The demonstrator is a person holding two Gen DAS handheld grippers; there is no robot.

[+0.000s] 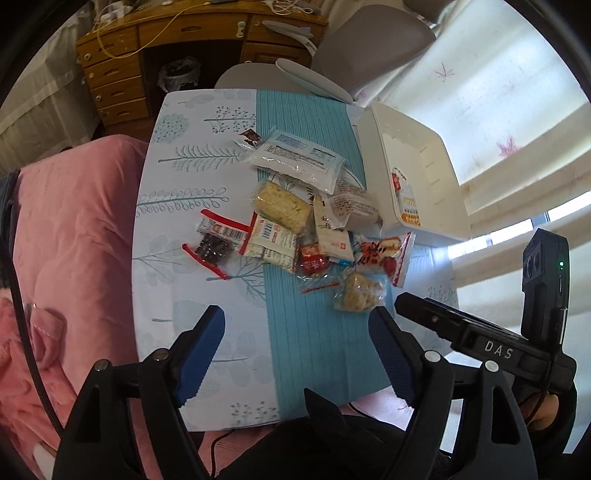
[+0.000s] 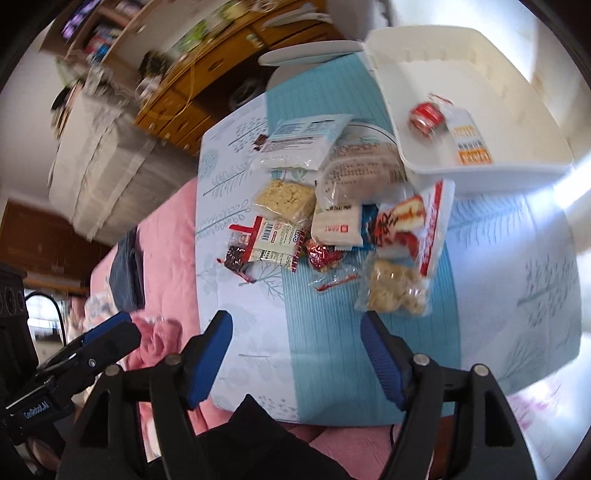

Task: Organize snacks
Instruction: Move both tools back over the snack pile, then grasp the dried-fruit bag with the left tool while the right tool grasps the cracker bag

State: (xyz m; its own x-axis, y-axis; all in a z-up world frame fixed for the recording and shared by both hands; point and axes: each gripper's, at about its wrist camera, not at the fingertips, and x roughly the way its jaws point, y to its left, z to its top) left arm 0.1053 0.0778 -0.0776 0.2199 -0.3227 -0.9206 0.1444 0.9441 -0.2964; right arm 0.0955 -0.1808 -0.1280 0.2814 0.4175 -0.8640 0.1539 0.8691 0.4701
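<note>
A wooden desk (image 1: pixel 177 44) stands beyond the pink blanket (image 1: pixel 74 229) and grey chair (image 1: pixel 373 48).

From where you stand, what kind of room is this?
Probably a bedroom at home: a small table with a leaf-print cloth stands against a pink quilted bed cover, with a wooden chest of drawers behind and pale flower-print curtains beside it.

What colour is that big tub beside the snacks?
The tub is plain white; the right wrist view shows it best.

The shelves (image 2: pixel 92 33) behind are smeared by blur, and print on the snack packets (image 2: pixel 332 225) is unreadable.
</note>
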